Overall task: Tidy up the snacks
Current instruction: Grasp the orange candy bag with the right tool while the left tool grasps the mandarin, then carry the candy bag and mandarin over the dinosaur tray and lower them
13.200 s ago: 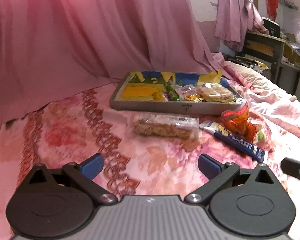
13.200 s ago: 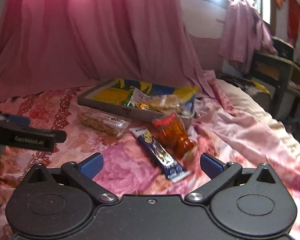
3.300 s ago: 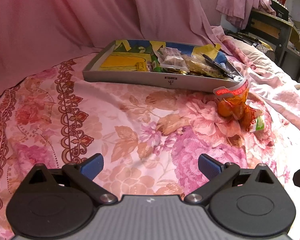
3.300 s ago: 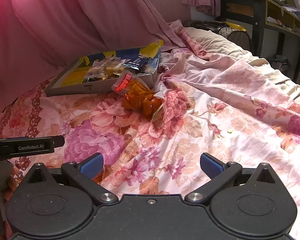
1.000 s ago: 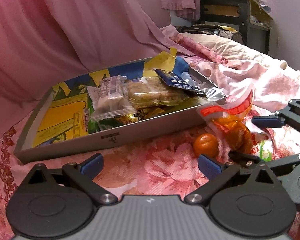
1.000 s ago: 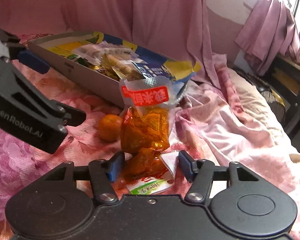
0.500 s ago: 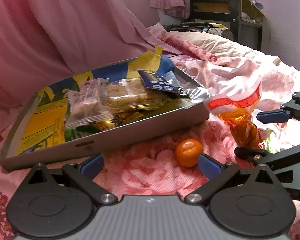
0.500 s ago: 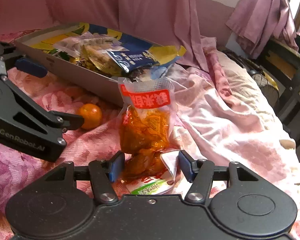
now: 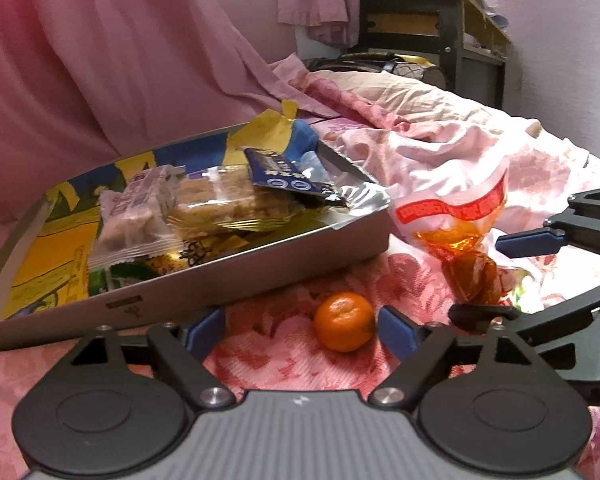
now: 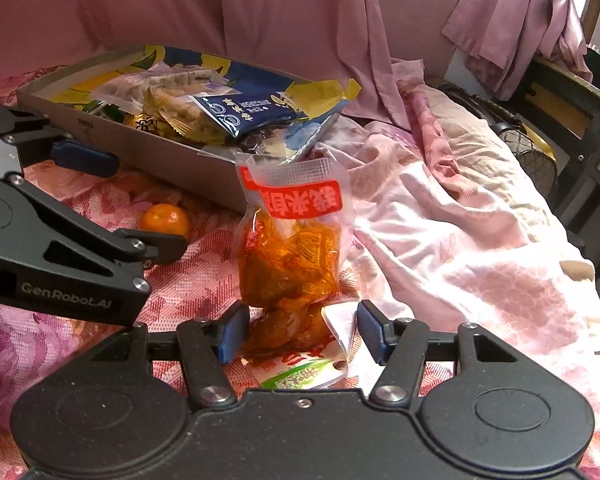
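Mandarin (image 9: pixel 344 322) between left gripper (image 9: pixel 302 330) fingers, apparently untouched

Your left wrist view sits low and close, facing the tray (image 9: pixel 260 268) and orange (image 9: pixel 343 321), your right looks leftward from beside it, both sharing tray, orange, snack bag (image 10: pixel 290 248).

Snack packets (image 9: pixel 204 204) piled in tray (image 9: pixel 260 268), mandarin (image 9: pixel 344 322) before tray, snack bag (image 10: pixel 290 248) right of mandarin
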The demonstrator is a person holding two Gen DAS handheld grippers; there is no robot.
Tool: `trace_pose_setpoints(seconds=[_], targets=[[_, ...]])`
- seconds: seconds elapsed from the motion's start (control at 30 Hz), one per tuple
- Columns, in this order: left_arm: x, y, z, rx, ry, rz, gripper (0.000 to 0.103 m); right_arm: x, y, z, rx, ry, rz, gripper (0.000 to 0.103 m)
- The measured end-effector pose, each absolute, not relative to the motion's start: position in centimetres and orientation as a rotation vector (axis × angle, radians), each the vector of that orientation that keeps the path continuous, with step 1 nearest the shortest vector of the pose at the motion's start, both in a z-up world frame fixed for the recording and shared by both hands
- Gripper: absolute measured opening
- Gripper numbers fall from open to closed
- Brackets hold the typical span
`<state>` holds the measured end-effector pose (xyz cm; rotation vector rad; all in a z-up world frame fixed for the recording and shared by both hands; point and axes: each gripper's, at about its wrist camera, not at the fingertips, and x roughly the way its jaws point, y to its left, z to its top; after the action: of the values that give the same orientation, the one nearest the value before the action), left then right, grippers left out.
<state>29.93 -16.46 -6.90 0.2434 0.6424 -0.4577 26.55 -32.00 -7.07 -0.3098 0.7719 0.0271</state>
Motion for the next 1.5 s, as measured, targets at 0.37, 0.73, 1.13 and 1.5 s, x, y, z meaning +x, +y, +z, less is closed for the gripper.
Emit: trace_pose_setpoints(seconds=[0.37, 0.73, 1.13, 1.5], targets=[[30.2, -16.6, -7.5, 0.178, 0.695, -0.518, 0.059, 26.5, -32.0, -7.1, -0.314, 0.772, 0.029, 0.061], [29.4, -17.1, -7.3, 0.201, 0.676, -0.519, 0.037, 26.6, -32.0, -7.1, -0.315, 0.770, 0.030, 0.062], [27.0, -16.1, -4.3, 0.198, 0.685, -0.405, 0.035, 25.9, -31.3, -6.9, -0.304, 0.741, 0.053, 0.061], [23.4, -13.0, -0.5, 0.173, 0.685, -0.341, 0.035, 23.8, -29.3, -5.8, -0.283, 0.699, 0.147, 0.060]])
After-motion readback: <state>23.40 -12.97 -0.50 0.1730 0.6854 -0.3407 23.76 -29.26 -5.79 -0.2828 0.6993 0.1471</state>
